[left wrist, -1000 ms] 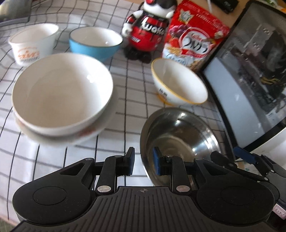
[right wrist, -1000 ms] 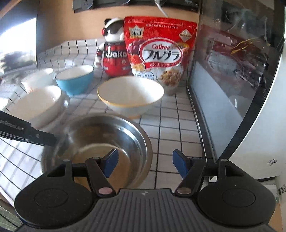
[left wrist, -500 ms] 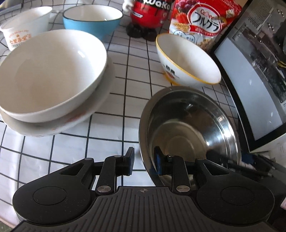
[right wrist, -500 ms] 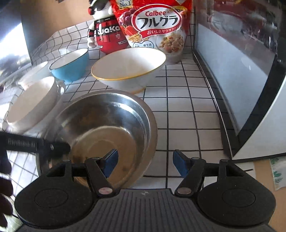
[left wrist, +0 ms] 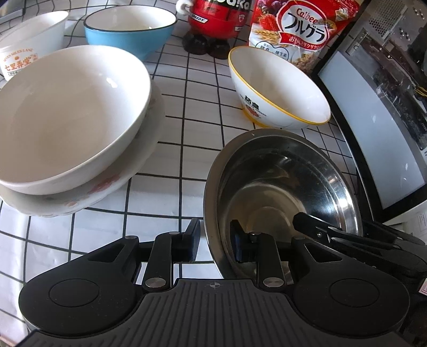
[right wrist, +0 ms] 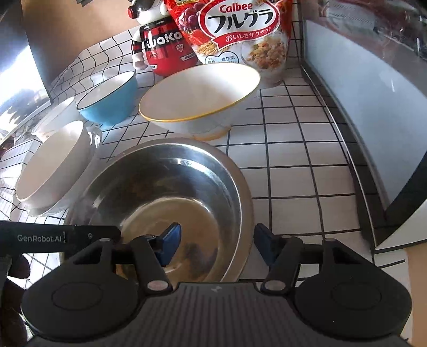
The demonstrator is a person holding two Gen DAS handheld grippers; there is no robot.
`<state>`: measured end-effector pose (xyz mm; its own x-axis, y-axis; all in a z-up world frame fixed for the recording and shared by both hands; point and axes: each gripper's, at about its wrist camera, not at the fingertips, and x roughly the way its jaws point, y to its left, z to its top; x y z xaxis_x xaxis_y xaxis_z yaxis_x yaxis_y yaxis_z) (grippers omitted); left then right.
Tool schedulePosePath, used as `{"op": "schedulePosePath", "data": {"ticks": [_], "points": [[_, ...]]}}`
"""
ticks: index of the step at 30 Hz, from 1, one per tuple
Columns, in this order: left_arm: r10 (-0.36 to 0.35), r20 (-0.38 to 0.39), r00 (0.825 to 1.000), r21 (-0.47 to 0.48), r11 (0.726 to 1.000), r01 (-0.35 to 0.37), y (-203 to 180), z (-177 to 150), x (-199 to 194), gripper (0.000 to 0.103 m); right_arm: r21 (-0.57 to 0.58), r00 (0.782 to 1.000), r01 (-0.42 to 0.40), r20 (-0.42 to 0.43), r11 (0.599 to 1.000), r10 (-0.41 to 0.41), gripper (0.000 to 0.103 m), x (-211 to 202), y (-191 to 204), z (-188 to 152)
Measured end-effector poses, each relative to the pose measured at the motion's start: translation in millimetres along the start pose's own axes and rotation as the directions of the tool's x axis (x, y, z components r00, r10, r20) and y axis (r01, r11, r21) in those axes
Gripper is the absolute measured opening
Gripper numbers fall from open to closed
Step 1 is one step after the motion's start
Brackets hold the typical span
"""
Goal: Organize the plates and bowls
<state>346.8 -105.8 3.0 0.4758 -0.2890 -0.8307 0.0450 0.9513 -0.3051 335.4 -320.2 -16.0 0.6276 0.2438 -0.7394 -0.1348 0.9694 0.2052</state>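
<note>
Right gripper low in frame, blue pads astride the near right rim of the steel bowl: one pad inside the bowl, one outside, gaps visible on both sides; jaws closing. Left gripper reaches in from the left edge to the bowl's near left rim.

Behind, on white tiled counter: yellow-rimmed white bowl, blue bowl, white bowl stacked on a plate. Calbee cereal bag and red figurine at back.

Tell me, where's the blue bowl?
The blue bowl sits at the back of the tiled counter, between the white cup on its left and the red toy on its right.
</note>
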Motion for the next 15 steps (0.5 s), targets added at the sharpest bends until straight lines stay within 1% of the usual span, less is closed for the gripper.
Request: {"op": "schedulePosePath", "data": {"ticks": [2,5,6,12,15], "points": [[0.000,-0.005,1.000,0.003,1.000,0.000,0,1,0,0.027,0.004,1.000,0.002,0.002,1.000,-0.002,0.059,2,1,1],[-0.003,-0.016,1.000,-0.003,1.000,0.003,0,2,1,0.027,0.015,1.000,-0.021,-0.002,1.000,0.021,0.051,4,3,5],[-0.004,-0.020,1.000,-0.006,1.000,0.004,0,3,1,0.027,0.011,1.000,-0.025,-0.004,1.000,0.025,0.046,5,4,6],[0.013,-0.027,1.000,-0.013,1.000,-0.013,-2,4,2,0.027,-0.040,1.000,-0.022,-0.004,0.999,0.022,0.044,7,11,4],[0.035,-0.020,0.999,0.013,0.999,-0.035,-7,3,2,0.027,-0.049,1.000,-0.026,-0.006,0.998,0.026,0.042,7,10,4]]}}
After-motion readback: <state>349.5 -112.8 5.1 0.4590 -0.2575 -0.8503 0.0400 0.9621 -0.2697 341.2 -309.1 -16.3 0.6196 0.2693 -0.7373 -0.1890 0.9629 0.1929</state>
